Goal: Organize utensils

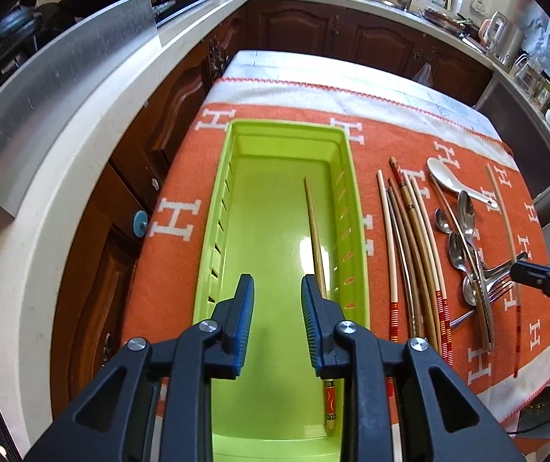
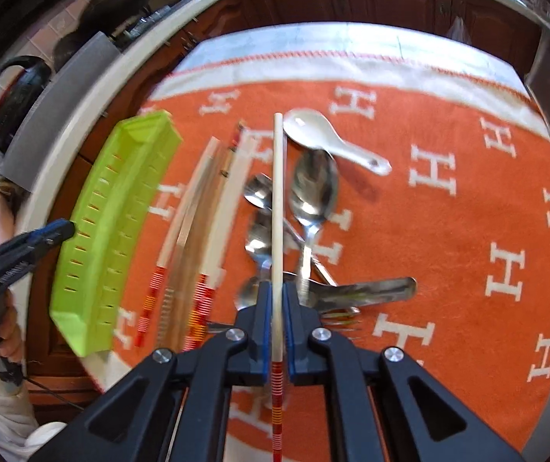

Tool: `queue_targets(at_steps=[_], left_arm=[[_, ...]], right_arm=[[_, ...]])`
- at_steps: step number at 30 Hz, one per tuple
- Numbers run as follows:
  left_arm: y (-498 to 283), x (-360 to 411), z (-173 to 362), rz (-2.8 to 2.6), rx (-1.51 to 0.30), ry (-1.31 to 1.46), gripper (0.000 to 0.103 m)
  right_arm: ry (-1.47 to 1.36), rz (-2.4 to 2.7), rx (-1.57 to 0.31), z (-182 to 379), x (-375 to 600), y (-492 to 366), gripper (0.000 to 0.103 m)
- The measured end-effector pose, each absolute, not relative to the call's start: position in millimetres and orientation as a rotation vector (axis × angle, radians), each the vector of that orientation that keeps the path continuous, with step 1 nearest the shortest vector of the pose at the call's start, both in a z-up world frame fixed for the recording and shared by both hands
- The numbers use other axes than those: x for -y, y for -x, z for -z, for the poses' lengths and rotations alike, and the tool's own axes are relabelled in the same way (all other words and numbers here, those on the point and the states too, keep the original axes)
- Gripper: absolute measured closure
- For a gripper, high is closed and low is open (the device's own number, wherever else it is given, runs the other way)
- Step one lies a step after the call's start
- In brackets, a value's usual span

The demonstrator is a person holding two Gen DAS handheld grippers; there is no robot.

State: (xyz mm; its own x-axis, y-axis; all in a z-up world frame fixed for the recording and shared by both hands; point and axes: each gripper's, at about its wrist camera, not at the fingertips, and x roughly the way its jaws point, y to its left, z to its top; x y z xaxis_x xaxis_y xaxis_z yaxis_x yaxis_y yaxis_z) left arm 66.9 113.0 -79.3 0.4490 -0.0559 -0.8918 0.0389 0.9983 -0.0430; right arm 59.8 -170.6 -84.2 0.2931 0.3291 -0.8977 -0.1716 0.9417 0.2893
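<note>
Hovering over the lime-green tray (image 1: 213,208): left tongs (image 1: 277,300), blue pads parted a little with nothing between them. Lying inside that tray, along its right wall, one wooden chopstick (image 1: 315,238) with a red patterned end. Clamped tight in the right tongs (image 2: 277,315): a pale chopstick (image 2: 278,200) with a red-and-white striped end, running straight up the right wrist view and lifted above the other utensils. Spread on the orange cloth (image 2: 448,231) covering the table, just right of the tray: a bundle of chopsticks (image 1: 409,238), then a cluster of steel spoons (image 1: 463,231), a fork (image 1: 500,290) and a white ceramic spoon (image 1: 448,177) at the far end. Blurred in the right wrist view, so finer details of the bundle unclear. Seen at that view's left edge: a hand (image 2: 5,335) gripping the left tongs' handle.
</note>
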Motion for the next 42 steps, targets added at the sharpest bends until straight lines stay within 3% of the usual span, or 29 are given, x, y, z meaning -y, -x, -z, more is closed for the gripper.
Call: queue_targets(at_steps=[3, 5, 14, 28, 42], left_arm=[[-63, -115, 70, 0.042, -1.071, 0.000, 0.069], [-60, -116, 63, 0.011, -1.032, -0.029, 0.053], [-53, -131, 49, -0.111, -0.971, -0.083, 0.032], [-48, -145, 50, -0.132, -0.983, -0.045, 0.029], [-50, -108, 53, -0.001, -1.022, -0.038, 0.029]], right_arm=[[-0.178, -0.392, -1.200, 61, 155, -57, 0.097], [-0.228, -0.429, -1.192, 49, 141, -58, 0.097], [-0.461, -0.480, -1.292, 58, 74, -85, 0.097], [-0.477, -0.439, -1.408, 102, 29, -105, 0.095], [-0.345, -0.357, -1.320, 90, 82, -90, 0.095]])
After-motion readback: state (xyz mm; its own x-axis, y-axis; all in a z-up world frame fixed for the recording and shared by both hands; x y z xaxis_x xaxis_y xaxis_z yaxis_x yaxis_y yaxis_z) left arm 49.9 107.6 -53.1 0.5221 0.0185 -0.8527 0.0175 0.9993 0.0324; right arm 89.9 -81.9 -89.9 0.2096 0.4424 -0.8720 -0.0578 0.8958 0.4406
